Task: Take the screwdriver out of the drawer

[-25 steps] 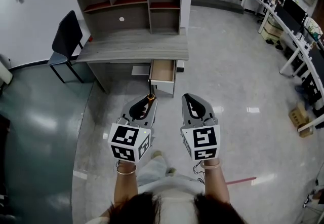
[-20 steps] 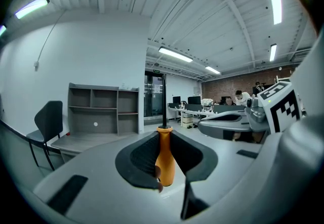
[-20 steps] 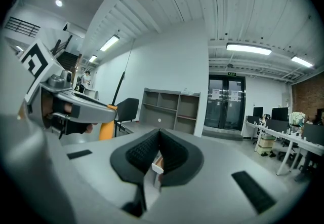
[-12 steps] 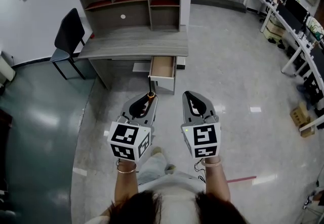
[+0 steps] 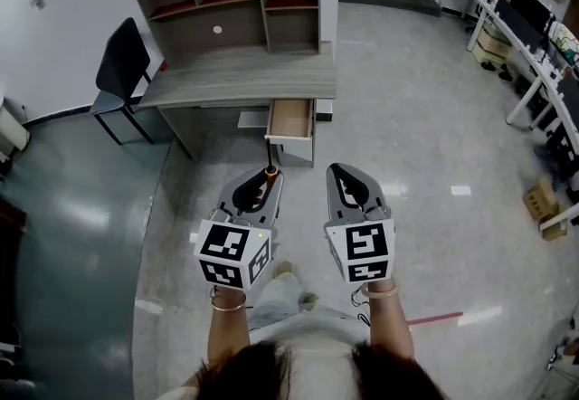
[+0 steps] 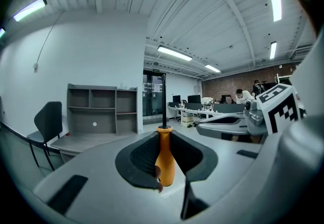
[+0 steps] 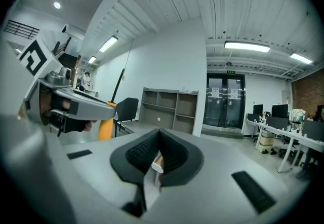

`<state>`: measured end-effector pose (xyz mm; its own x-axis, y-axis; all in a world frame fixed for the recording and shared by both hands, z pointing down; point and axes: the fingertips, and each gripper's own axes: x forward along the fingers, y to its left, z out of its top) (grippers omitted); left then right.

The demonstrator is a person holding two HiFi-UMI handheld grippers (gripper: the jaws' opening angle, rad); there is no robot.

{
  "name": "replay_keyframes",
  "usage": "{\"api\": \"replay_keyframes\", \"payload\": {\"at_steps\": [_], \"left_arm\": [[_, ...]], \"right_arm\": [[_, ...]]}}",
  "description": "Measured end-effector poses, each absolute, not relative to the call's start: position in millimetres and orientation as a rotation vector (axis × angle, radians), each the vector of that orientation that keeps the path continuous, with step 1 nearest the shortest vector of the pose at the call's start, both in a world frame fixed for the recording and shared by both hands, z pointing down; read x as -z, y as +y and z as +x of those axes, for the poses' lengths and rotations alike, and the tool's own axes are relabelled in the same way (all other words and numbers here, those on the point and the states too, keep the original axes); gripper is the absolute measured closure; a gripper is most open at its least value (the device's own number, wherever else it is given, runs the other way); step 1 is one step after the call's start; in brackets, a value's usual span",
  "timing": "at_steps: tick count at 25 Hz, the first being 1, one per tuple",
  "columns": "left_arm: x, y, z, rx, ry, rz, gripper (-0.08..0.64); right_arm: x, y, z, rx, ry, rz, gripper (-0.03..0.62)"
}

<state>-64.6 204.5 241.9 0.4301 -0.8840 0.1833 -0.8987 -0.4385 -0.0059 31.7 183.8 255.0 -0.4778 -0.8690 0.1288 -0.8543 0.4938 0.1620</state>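
My left gripper (image 5: pixel 262 177) is shut on the screwdriver (image 5: pixel 270 173), held in the air in front of the desk. In the left gripper view its orange handle (image 6: pixel 165 159) stands upright between the ribbed pads, and the black shaft rises above the jaw tips. My right gripper (image 5: pixel 337 174) hangs level beside it, shut with nothing in it; its pads (image 7: pixel 147 149) meet at the tips. The drawer (image 5: pixel 290 122) stands pulled open under the desk's right end, a short way beyond both grippers, and shows a bare wooden bottom.
The grey desk (image 5: pixel 240 81) carries a shelf unit (image 5: pixel 231 0) against the wall. A black chair (image 5: pixel 122 63) stands at its left. Office desks with monitors (image 5: pixel 534 45) line the far right, and a cardboard box (image 5: pixel 540 204) lies on the glossy floor.
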Motion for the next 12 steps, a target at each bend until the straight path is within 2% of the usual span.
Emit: {"api": "replay_keyframes", "payload": {"at_steps": [12], "left_arm": [[-241, 147, -81, -0.237, -1.587, 2.592, 0.48]], "right_arm": [[-259, 134, 15, 0.097, -2.531, 1.5, 0.566]]}}
